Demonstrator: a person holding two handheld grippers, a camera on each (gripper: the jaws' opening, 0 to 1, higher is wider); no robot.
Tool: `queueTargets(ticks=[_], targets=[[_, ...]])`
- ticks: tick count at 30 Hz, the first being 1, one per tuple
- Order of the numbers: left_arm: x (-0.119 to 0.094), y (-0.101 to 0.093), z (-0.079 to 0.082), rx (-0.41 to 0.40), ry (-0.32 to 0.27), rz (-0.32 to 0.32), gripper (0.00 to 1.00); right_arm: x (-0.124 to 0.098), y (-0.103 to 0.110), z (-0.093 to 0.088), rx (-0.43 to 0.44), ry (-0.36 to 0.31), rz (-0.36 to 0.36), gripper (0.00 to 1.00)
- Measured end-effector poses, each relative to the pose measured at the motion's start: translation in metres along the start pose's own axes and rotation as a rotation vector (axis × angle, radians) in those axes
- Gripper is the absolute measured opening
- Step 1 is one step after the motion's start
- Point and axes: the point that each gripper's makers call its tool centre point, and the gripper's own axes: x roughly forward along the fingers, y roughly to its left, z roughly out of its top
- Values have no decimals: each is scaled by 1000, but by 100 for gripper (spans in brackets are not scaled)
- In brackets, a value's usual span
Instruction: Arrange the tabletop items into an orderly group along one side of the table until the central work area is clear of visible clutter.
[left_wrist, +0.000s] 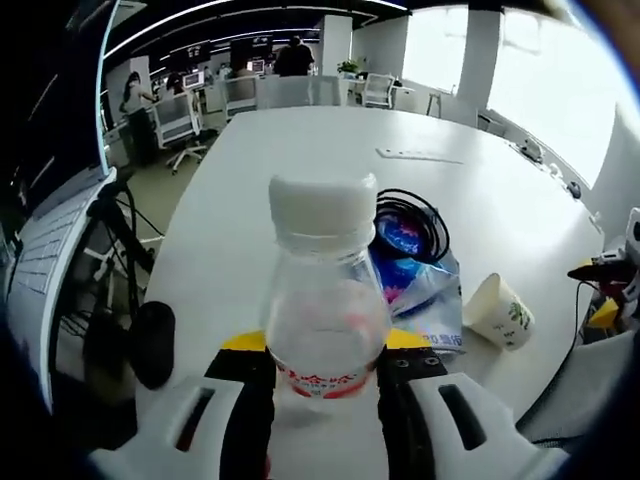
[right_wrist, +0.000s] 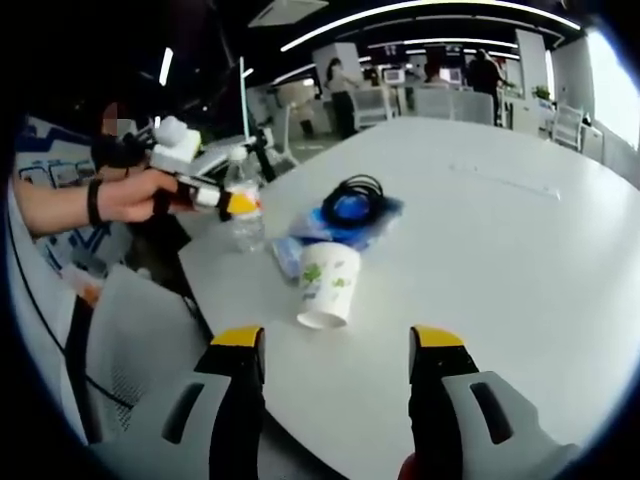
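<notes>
As the left gripper view looks along its own jaws, the left gripper (left_wrist: 322, 385) is closed on a clear plastic bottle (left_wrist: 322, 300) with a white cap, held upright between the yellow-tipped jaws, near the table's (left_wrist: 300, 160) close edge. Just past the bottle, to its right, lie a blue-and-white plastic packet (left_wrist: 420, 285) and a coil of black cable (left_wrist: 412, 218) resting on the packet's far end. Further right, a paper cup (left_wrist: 500, 311) lies on its side, mouth turned away from the gripper. The bottle's band is red with white writing, too blurred to read. The cup carries a small green print, not legible.

In the right gripper view the right gripper (right_wrist: 337, 345) has its jaws spread wide with nothing between them, hovering over bare tabletop. The cup (right_wrist: 327, 283) is just ahead of the jaws, slightly left, open mouth toward the gripper, green leaf pattern on its side, no words I can make out. Beyond it sit the packet (right_wrist: 300, 245) and cable (right_wrist: 355, 195). At far left a hand (right_wrist: 130, 195) holds the left gripper (right_wrist: 225, 201) against the bottle (right_wrist: 243, 215) at the table edge.

Judged step: the bottle is being placed or shifted along the near edge, grouping only begun. Next the right gripper would need to reach forward, close across the cup's soft wall without crushing it, and set it beside the bottle
</notes>
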Motion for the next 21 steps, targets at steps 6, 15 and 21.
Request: queueTargets(ticks=[6, 15, 21], targets=[[-1, 4, -3, 1, -15, 17, 39, -1, 0, 1, 2, -5, -1, 56], [-4, -1, -16, 12, -26, 31, 39, -1, 2, -5, -4, 6, 2, 56], [-2, -1, -15, 9, -34, 53, 39, -1, 5, -6, -8, 10, 4, 56]])
